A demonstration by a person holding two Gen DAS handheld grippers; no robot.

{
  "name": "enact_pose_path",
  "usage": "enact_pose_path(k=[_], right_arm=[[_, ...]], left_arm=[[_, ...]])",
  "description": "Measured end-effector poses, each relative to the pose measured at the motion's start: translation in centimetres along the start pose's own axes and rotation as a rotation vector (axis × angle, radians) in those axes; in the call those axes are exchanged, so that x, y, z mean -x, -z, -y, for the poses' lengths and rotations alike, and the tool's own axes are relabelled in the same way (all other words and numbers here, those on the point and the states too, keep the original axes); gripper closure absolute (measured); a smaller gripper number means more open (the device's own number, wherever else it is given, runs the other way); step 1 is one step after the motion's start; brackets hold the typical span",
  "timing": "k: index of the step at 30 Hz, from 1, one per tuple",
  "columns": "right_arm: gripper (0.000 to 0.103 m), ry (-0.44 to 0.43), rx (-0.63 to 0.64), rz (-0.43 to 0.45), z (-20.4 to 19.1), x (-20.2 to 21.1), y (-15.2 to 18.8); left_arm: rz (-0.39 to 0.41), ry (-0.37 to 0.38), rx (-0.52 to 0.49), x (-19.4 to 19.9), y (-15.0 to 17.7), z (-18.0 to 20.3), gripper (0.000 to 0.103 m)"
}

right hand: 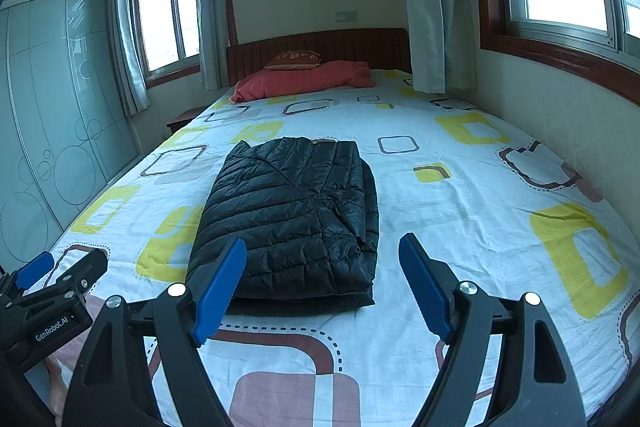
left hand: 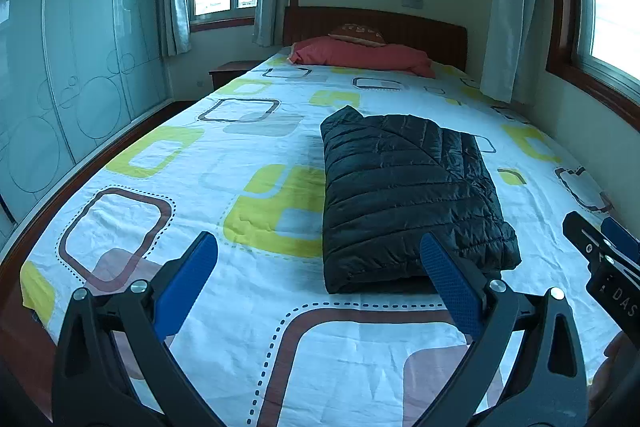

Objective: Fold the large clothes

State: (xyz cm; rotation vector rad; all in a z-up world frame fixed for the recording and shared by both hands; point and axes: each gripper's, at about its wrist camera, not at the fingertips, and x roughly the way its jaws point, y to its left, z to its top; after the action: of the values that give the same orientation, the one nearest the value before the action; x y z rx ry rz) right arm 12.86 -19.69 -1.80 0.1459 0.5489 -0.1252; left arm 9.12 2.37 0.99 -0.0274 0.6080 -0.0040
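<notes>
A black quilted puffer jacket [left hand: 404, 195] is lying folded into a compact rectangle on the bed, roughly in the middle of the patterned bedsheet [left hand: 168, 211], with its layered edges stacked along the side nearer the window wall. Nothing is gripping it.

The left gripper [left hand: 320, 267] is hovering above the foot of the bed with its 2 blue-padded fingers spread wide and nothing between them; in the left wrist view its right-hand fingertip is overlapping the near corner of the jacket, though whether it is touching the fabric cannot be told. The right gripper [right hand: 322, 275] is likewise hanging over the sheet with its fingers spread apart and empty, the jacket [right hand: 292, 219] lying just ahead of its left-hand pad. Each tool is showing at the edge of the other's camera: the right gripper [left hand: 608, 259] at the far right of the left view, the left gripper [right hand: 52, 287] at the lower left of the right view.

At the head of the bed a red pillow [right hand: 304, 79] is resting against the wooden headboard [right hand: 360, 47], with a small brown cushion [right hand: 294, 60] sitting on top of it. A frosted-glass wardrobe [left hand: 68, 67] is standing along the left side of the room.
</notes>
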Motion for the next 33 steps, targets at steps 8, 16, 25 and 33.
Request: enact_pose_path(k=[8,16,25,33], right_arm=[[0.025,0.002,-0.006,0.001,0.30,0.10,-0.11],[0.025,0.003,-0.004,0.006,0.41,0.09,-0.35],[0.025,0.003,-0.003,0.004,0.39,-0.03,-0.37],[0.025,0.002,-0.004,-0.002,0.45,-0.45,-0.26]], left_arm=[[-0.003,0.003,0.003,-0.04,-0.05,0.17,0.002],[0.012,0.004,-0.001,-0.02,-0.21,0.19,0.002],[0.012,0.002,-0.012,-0.12,-0.45,0.43,0.002],[0.004,-0.007,-0.005,-0.48,-0.39,0.34,0.002]])
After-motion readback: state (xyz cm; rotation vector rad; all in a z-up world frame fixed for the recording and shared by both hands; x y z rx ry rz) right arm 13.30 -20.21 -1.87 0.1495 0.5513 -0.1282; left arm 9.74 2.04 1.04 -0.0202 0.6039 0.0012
